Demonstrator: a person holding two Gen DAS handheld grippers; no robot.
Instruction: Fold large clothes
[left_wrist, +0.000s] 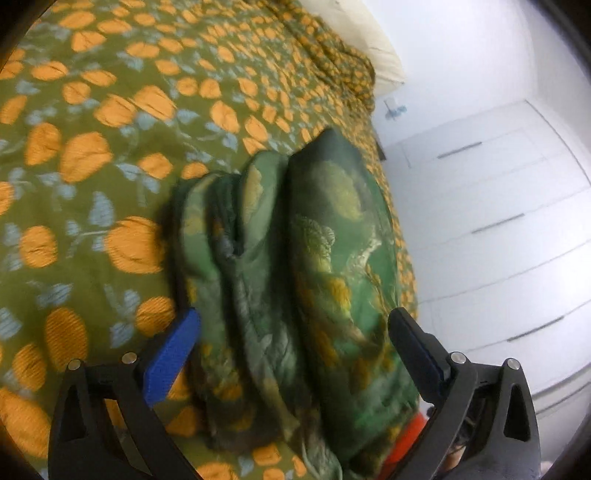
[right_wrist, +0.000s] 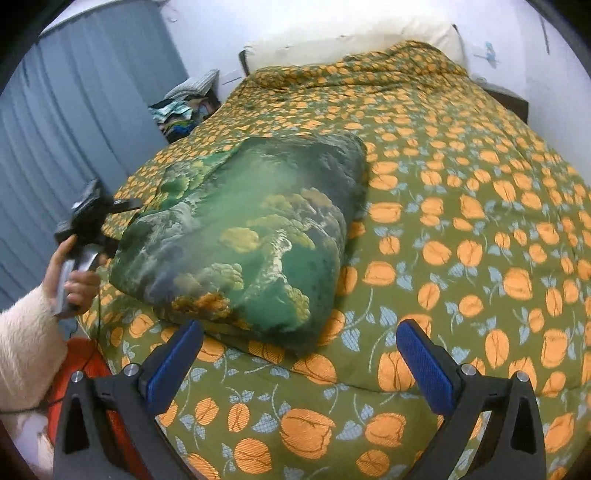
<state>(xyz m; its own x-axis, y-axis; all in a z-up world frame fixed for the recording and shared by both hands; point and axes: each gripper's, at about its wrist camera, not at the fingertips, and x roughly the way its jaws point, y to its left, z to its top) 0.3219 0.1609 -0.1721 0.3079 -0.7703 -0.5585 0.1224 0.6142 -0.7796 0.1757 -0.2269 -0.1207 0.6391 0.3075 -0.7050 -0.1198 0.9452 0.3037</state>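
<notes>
A large green quilted blanket with a landscape print (right_wrist: 251, 229) lies folded into a thick bundle on the bed. In the left wrist view the bundle (left_wrist: 295, 266) shows its stacked folded layers end-on. My left gripper (left_wrist: 293, 326) is open, its blue pads on either side of the bundle's near end, holding nothing. It also shows in the right wrist view (right_wrist: 92, 214) at the bundle's left side, held by a hand. My right gripper (right_wrist: 299, 336) is open and empty, just in front of the bundle's near edge.
The bed is covered by an olive bedspread with orange tulips (right_wrist: 461, 240). A cream pillow (right_wrist: 351, 40) lies at the head. Grey curtains (right_wrist: 74, 129) hang on the left, white drawers (left_wrist: 498, 221) stand beside the bed. An orange object (right_wrist: 85, 365) sits by the bed's near left corner.
</notes>
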